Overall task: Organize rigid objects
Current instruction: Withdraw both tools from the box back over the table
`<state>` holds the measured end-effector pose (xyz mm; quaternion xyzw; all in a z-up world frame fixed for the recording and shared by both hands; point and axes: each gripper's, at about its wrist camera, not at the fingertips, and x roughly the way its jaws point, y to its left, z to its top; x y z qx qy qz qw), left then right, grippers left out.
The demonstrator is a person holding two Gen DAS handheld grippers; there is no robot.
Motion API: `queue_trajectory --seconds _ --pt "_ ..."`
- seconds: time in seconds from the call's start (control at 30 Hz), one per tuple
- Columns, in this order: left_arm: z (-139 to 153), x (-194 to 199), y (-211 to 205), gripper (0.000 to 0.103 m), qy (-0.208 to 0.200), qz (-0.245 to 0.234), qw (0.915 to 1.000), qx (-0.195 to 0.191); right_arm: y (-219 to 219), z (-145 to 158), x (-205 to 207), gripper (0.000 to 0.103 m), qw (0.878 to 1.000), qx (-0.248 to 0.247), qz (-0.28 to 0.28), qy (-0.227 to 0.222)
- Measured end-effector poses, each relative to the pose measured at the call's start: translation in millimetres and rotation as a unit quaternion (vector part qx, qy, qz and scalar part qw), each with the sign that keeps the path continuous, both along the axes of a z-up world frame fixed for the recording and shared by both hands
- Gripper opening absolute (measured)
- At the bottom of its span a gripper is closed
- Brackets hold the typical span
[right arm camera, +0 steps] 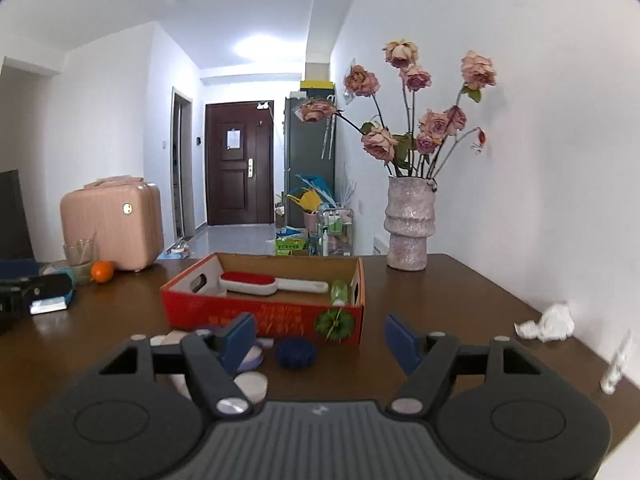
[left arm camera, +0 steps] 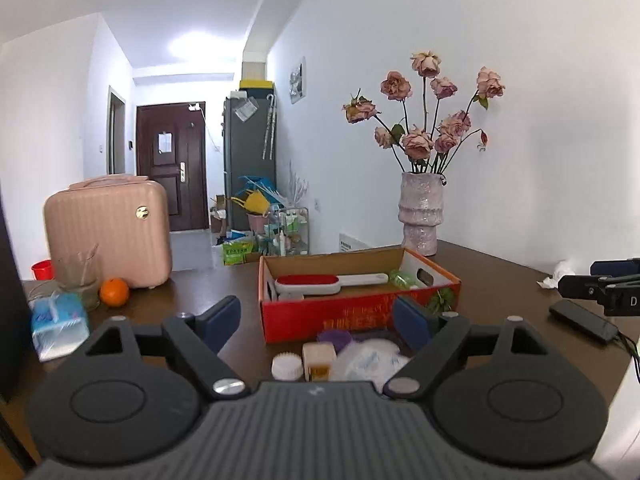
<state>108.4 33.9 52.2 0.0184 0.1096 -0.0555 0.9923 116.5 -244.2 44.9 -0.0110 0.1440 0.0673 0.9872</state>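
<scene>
A red cardboard box (left arm camera: 340, 314) (right arm camera: 224, 312) stands on the brown table and holds a red-and-white brush (left arm camera: 316, 284) (right arm camera: 256, 282) and a green item (left arm camera: 404, 279) (right arm camera: 339, 292). In front of it lie small items: a white round lid (left arm camera: 286, 367), a cream box (left arm camera: 319, 356), a purple lid (left arm camera: 335, 338), a clear bag (left arm camera: 370, 358), a blue lid (right arm camera: 295, 353) and white discs (right arm camera: 250, 386). My left gripper (left arm camera: 318, 320) is open and empty above these items. My right gripper (right arm camera: 320, 338) is open and empty just before the box.
A vase of dried roses (left arm camera: 421, 216) (right arm camera: 409, 224) stands at the table's back right. A pink case (left arm camera: 108, 232), an orange (left arm camera: 114, 292), a glass (left arm camera: 78, 280) and a tissue pack (left arm camera: 60, 324) sit left. A phone (left arm camera: 582, 320) and crumpled tissue (right arm camera: 548, 322) lie right.
</scene>
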Motion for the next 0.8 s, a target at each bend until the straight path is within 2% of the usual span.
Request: queue_trajectory --seconds 0.1,0.2,0.27,0.33,0.43,0.6,0.8 --pt "-15 -30 1 0.089 0.001 0.005 1.0000 0.005 -5 -12 -33 0.083 1.000 -0.007 0.011 -0.007" --pt "-28 -60 2 0.090 0.022 0.002 0.9996 0.017 -6 -22 -60 0.085 1.000 -0.027 0.000 0.004" --pt "-34 -77 2 0.094 0.022 0.002 0.9993 0.029 -7 -33 -79 0.085 1.000 -0.006 0.003 0.018" --pt "-40 -90 5 0.094 0.034 -0.002 0.9991 0.024 -7 -45 -98 0.086 0.999 0.025 0.012 0.018" --pt "-49 -96 10 0.094 0.052 -0.006 0.9985 0.013 1 -50 -96 0.086 0.999 0.019 0.014 0.027" --pt "-51 -85 10 0.093 0.062 0.001 0.9981 0.005 7 -51 -94 0.086 0.999 0.025 0.023 0.029" --pt "-57 -75 6 0.093 0.080 0.002 0.9968 0.011 7 -59 -83 0.086 0.999 0.025 0.025 0.041"
